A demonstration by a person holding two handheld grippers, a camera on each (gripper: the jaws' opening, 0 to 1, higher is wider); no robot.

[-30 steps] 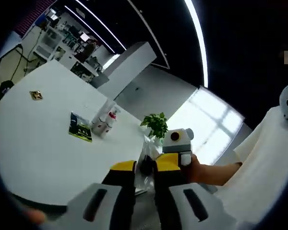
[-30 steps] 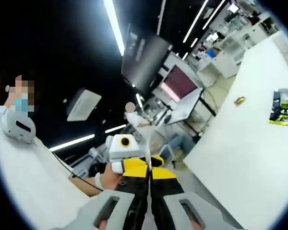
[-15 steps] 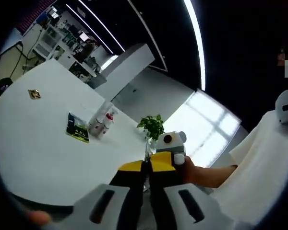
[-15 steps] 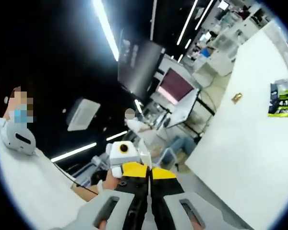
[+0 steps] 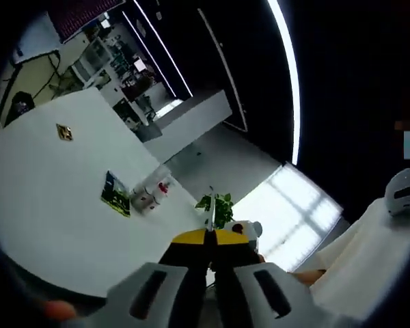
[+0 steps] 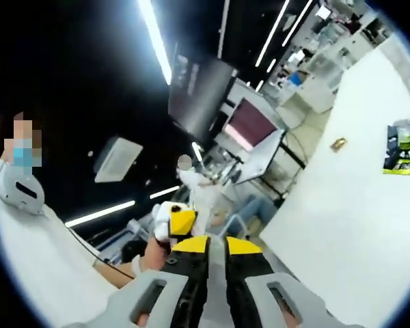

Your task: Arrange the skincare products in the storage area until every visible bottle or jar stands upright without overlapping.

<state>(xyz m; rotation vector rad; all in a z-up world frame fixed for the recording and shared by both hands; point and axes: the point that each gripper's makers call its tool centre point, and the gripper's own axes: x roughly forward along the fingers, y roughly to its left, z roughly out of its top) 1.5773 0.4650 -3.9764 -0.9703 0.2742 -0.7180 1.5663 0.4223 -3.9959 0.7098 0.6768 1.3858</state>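
Ahead of me in the left gripper view spreads a white table (image 5: 48, 205), and I place everything else by it. A small gold-coloured object (image 5: 64, 132) lies on it toward its far edge, well apart from the rest. Nearer its middle lies a flat green-and-black packet (image 5: 116, 195). At the table's end nearest my view's centre stands a green potted plant (image 5: 217, 207). Beyond the table a bright window (image 5: 290, 215) glows, and a long ceiling light strip (image 5: 287, 61) runs above. In the right gripper view the same table (image 6: 342, 219) lies at right, the packet (image 6: 404, 147) and gold object (image 6: 339, 143) resting on it, apart.
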